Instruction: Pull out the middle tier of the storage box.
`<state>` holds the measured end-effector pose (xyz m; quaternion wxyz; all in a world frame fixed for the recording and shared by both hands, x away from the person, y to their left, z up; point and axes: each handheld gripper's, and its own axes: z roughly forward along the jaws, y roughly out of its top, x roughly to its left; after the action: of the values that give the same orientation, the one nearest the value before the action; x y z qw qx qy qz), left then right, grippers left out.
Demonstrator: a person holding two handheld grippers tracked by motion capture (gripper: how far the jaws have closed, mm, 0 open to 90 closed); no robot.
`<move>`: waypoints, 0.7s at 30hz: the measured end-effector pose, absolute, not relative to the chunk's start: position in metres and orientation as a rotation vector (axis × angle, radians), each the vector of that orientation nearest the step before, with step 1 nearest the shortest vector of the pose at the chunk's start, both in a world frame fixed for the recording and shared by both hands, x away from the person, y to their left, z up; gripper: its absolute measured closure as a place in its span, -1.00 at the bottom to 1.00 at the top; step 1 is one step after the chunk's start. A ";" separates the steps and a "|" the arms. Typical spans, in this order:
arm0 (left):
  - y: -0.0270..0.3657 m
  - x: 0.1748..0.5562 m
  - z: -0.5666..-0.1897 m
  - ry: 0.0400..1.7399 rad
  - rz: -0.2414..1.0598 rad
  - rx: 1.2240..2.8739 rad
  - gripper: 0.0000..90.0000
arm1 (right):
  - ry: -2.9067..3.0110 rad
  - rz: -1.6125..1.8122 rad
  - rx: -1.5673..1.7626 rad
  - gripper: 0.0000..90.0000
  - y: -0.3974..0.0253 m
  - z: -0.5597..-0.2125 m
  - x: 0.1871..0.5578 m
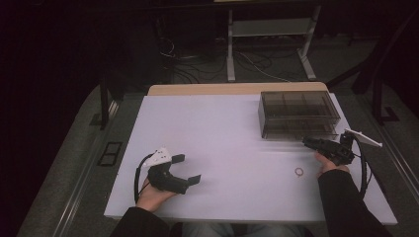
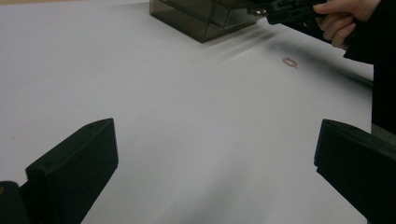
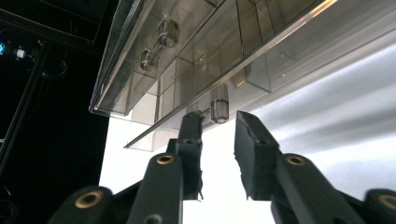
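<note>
Two grippers work at the white table [image 1: 222,123]. With its jaws parted narrowly, the right gripper [image 3: 218,122] reaches the lower drawer knob [image 3: 219,110] of the smoky clear drawer box [image 1: 296,114], perhaps touching it. Well apart, the left gripper [image 1: 187,169] rests wide open; a small ring [image 1: 299,172] lies near the right hand.

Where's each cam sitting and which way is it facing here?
High view: above the person's side, looking forward and down on the white table; forearms, left gripper, right gripper.
Left gripper view: along its spread jaws, across to the ring.
Right gripper view: tilted, jaws at the drawer knob.
Shared: smoked drawer box, all three.
</note>
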<state>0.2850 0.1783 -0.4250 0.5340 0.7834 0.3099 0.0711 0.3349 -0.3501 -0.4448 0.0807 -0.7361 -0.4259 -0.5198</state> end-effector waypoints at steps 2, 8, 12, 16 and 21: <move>0.179 0.285 -0.425 0.740 0.169 1.866 -1.00 | -1.277 -1.551 -2.203 0.51 -0.350 -0.443 0.334; 0.180 0.285 -0.425 0.749 0.173 1.865 -1.00 | -1.355 -1.537 -2.206 0.35 -0.348 -0.435 0.333; 0.182 0.286 -0.426 0.764 0.180 1.855 -1.00 | -1.472 -1.521 -2.204 0.30 -0.344 -0.427 0.334; 0.184 0.285 -0.425 0.772 0.184 1.850 -1.00 | -1.567 -1.505 -2.181 0.20 -0.342 -0.422 0.335; 0.184 0.288 -0.427 0.773 0.181 1.860 -1.00 | -1.658 -1.498 -2.113 0.06 -0.343 -0.419 0.333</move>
<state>0.2880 0.1837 -0.4265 0.5308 0.7795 0.3239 0.0759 0.3332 -0.3433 -0.4192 0.0331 -0.6867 -0.5389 -0.4868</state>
